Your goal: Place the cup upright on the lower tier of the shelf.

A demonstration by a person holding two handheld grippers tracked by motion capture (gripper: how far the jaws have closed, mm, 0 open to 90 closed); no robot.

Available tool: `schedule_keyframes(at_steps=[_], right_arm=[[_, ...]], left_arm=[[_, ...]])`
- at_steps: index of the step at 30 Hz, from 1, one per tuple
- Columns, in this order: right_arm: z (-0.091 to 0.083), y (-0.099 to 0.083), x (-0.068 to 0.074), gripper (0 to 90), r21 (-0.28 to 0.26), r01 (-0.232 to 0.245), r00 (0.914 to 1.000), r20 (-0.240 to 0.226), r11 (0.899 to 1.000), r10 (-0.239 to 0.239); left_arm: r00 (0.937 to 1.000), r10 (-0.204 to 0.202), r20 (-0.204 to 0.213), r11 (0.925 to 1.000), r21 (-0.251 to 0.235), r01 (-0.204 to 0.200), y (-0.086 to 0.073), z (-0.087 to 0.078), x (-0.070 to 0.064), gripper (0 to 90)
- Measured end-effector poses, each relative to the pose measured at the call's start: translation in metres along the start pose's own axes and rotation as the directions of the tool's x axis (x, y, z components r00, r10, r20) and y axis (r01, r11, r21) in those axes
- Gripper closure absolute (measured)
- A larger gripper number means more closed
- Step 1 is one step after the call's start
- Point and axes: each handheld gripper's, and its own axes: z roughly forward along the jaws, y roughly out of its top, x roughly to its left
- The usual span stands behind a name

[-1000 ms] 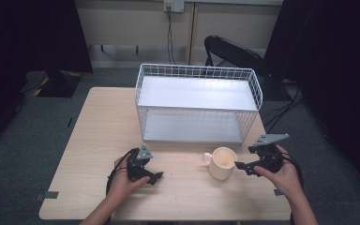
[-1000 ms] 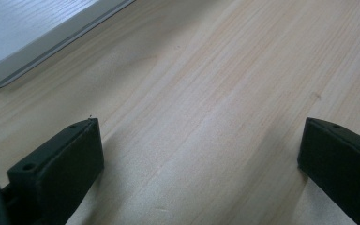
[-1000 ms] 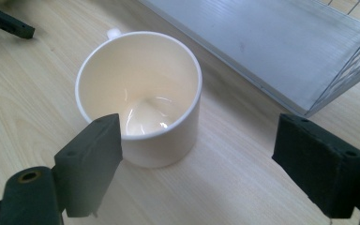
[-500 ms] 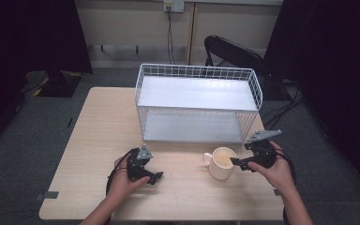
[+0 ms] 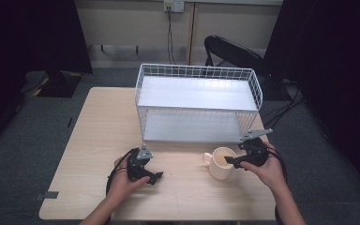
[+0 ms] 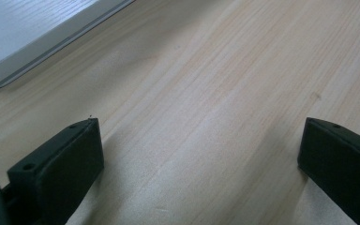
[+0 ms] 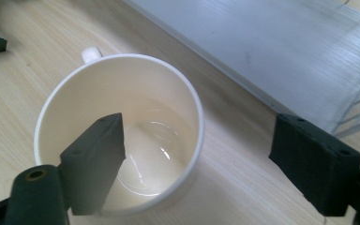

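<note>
On the table (image 5: 98,140), the right claw (image 5: 232,161) reaches over the rim of a cream mug (image 5: 221,163) near the wire rack (image 5: 199,105); the left claw (image 5: 155,177) rests well left.

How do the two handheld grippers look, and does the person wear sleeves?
Both the left gripper and the right gripper are black, each with two blocky, flat-faced jaws that have small round holes near the edges. Each carries a grey three-cornered plate on top and trails a black cable. The forearms are bare; no sleeves show.
</note>
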Motion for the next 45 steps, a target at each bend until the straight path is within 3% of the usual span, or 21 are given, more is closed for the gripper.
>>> schedule_keyframes(at_steps=[8,23,45], right_arm=[[0.017,0.003,0.001,31.6,0.030,-0.016,0.9998,-0.012,0.999,0.017],[0.025,0.003,-0.002,47.5,0.065,-0.055,0.9980,-0.028,0.996,0.057],[0.030,0.001,0.000,69.6,0.107,-0.034,0.9993,-0.015,0.994,0.035]], left_arm=[[1.0000,-0.001,0.001,1.0000,0.001,0.001,0.000,0.000,0.000,0.0],[1.0000,-0.001,0.000,1.0000,0.000,0.001,0.000,0.000,0.000,0.0],[1.0000,0.000,0.001,1.0000,0.002,0.000,0.000,0.000,0.000,0.0]])
